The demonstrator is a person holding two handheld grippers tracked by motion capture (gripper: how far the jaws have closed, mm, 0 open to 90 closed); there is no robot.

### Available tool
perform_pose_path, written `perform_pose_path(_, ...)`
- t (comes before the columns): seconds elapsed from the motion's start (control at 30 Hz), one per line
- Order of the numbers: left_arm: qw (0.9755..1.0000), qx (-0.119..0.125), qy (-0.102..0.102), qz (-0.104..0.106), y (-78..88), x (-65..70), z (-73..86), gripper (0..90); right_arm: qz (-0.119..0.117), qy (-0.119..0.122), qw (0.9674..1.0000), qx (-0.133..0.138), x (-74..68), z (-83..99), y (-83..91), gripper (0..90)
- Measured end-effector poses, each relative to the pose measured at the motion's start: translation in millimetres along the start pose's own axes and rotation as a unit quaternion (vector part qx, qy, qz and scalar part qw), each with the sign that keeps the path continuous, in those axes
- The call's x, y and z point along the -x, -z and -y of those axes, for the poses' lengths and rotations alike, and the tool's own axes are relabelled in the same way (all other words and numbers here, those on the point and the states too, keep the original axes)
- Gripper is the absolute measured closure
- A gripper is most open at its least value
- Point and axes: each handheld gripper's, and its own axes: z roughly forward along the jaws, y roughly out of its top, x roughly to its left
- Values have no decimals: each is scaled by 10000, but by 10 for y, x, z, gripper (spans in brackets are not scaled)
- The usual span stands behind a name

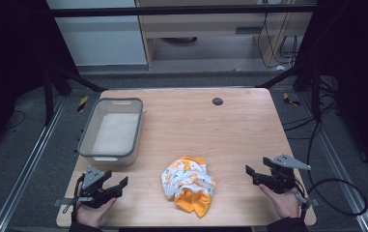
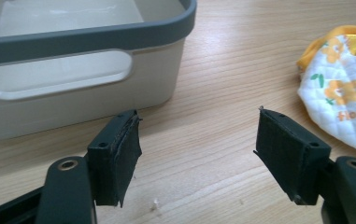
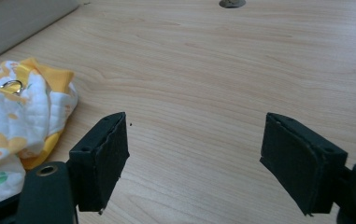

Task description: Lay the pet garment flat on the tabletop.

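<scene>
Wooden surface [image 1: 230, 125]: crumpled quilted cloth [image 1: 188, 184], soft, light, likely limp; pinch a raised fold. Grey bin [image 1: 110, 131] nearby. Left tongs [image 1: 116, 184], right tongs [image 1: 257, 175] released, empty.

**Cloth between two claws, bin beyond the left one**

The crumpled cloth [image 1: 188, 185] lies on the table [image 1: 230, 130] between the left gripper [image 1: 115, 181] and the right gripper [image 1: 256, 172]. The bin [image 1: 110, 131] stands just beyond the left gripper, well apart from the right.
</scene>
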Motion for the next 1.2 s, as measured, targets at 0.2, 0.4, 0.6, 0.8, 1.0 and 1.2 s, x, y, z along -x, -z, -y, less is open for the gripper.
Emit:
perform_pose_path(0.2,9999,-6,-88,145,4,44,-44,312,-63,123,9999,-5,-54,-56,-7,248)
perform_pose_path(0.4,9996,-20,-114,250,16,78,-85,338,-281,207,9994,40,-116,-111,-14,259)
perform_pose_path(0.6,9991,33,-209,364,18,155,-194,355,-516,310,9982,70,-205,-214,-52,283)
perform_pose_path(0.8,9983,67,-315,480,5,228,-293,372,-656,356,9971,113,-276,-311,-80,307)
perform_pose_path(1.0,9972,41,-443,603,-83,325,-378,388,-792,411,9959,120,-373,-412,-153,332)
perform_pose_path(1.2,9963,11,-559,655,-169,406,-434,395,-885,460,9950,68,-465,-477,-237,348)
